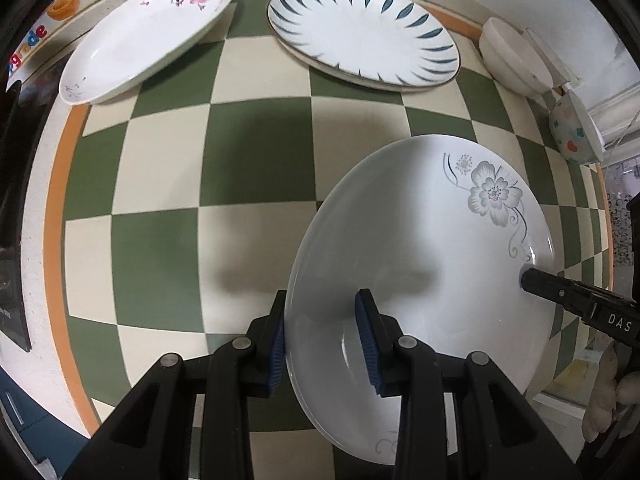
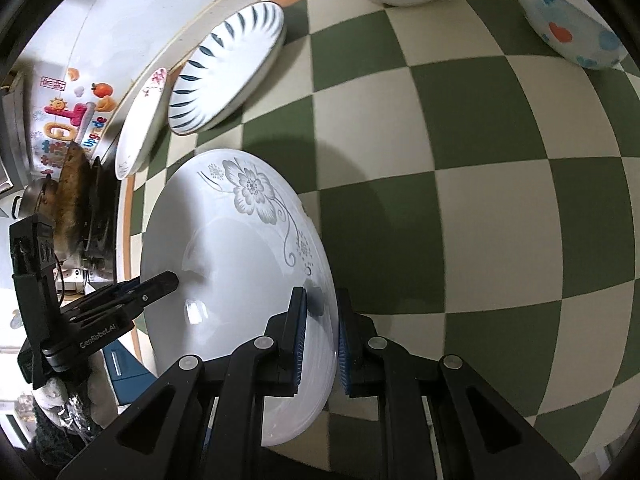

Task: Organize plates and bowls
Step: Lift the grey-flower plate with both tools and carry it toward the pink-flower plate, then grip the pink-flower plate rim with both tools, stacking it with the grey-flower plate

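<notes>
A white plate with a grey flower print (image 1: 424, 248) is held above the checkered table, tilted. My left gripper (image 1: 324, 340) straddles its near rim, one finger on each side, with a gap left at the inner pad. My right gripper (image 2: 320, 340) is shut on the opposite rim of the same plate (image 2: 240, 264); it shows in the left wrist view (image 1: 532, 276) at the plate's right edge. The left gripper shows in the right wrist view (image 2: 168, 280) at the plate's left edge.
At the back of the green and cream checkered table (image 1: 256, 152) lie a pink-flower plate (image 1: 140, 40) and a blue-leaf plate (image 1: 364, 36). Stacked white bowls (image 1: 516, 56) and a bowl with coloured hearts (image 1: 572, 132) stand at the back right. A stove with pans (image 2: 76, 200) is at the left.
</notes>
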